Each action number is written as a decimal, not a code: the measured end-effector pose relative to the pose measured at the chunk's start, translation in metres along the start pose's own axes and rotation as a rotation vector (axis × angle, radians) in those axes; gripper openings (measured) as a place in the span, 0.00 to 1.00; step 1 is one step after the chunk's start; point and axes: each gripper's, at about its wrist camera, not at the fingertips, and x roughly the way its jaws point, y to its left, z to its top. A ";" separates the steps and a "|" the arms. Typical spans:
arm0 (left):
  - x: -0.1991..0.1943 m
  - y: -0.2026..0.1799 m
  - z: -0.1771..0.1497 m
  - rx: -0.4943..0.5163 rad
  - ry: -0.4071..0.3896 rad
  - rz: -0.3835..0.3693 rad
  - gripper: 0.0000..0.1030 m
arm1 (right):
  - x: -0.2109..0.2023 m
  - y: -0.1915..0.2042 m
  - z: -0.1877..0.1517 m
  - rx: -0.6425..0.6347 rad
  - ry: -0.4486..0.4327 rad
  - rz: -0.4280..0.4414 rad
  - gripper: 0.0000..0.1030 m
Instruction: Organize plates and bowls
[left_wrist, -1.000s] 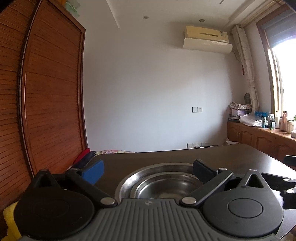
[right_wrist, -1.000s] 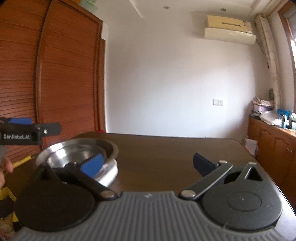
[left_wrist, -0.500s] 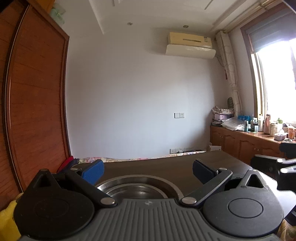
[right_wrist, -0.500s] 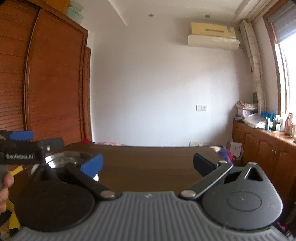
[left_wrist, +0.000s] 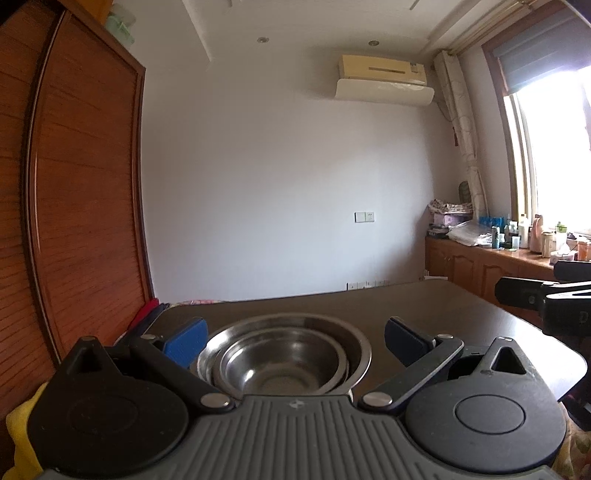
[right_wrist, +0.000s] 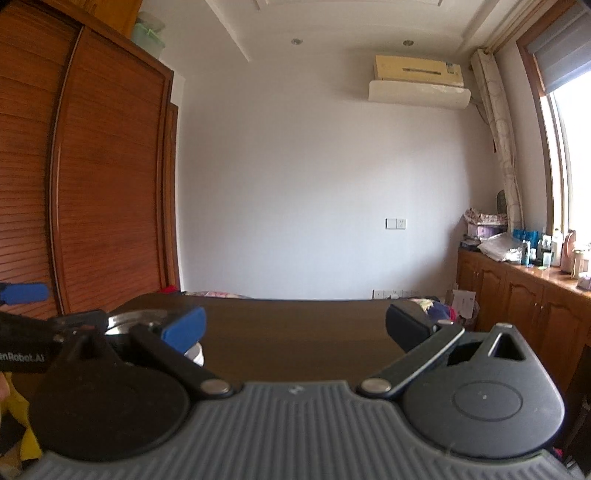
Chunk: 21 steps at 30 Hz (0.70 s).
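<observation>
Steel bowls, nested one inside another, sit on the dark wooden table near its left edge, on the side toward the slatted wooden wardrobe. At least two rims show, smaller bowl seated inside a wider one; whether a plate lies beneath cannot be told.

Left gripper: fingers spread wide, holding nothing. Blue pad just beside the outer rim on the wardrobe side, dark pad off the opposite side. Stack sits between the jaws but neither pad seems to touch it. Camera looks level across the table, not down.

Right gripper: also wide apart and empty, hovering over bare table well to the side of the stack away from the wardrobe. From its view the stack rim shows low at left, partly hidden behind the left tool.

Judgement: nesting looks done or nearly so; no loose plate or bowl visible elsewhere on the table. Step in hand appears to be checking or squaring the stack, or moving off it.

Next move, if the stack is to be shifted: the left tool needs to pinch one rim wall rather than span the whole. Thin, slick steel, so grip firmly and lift level, or the inner bowl may rattle or slide.
</observation>
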 end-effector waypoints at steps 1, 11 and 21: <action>0.000 0.001 -0.002 0.000 0.004 0.002 1.00 | 0.000 0.000 -0.002 -0.001 0.004 -0.001 1.00; 0.000 0.010 -0.019 -0.021 0.046 0.024 1.00 | -0.001 0.000 -0.013 0.011 0.016 -0.023 1.00; 0.002 0.011 -0.018 -0.021 0.045 0.025 1.00 | 0.000 -0.001 -0.014 0.009 0.018 -0.033 1.00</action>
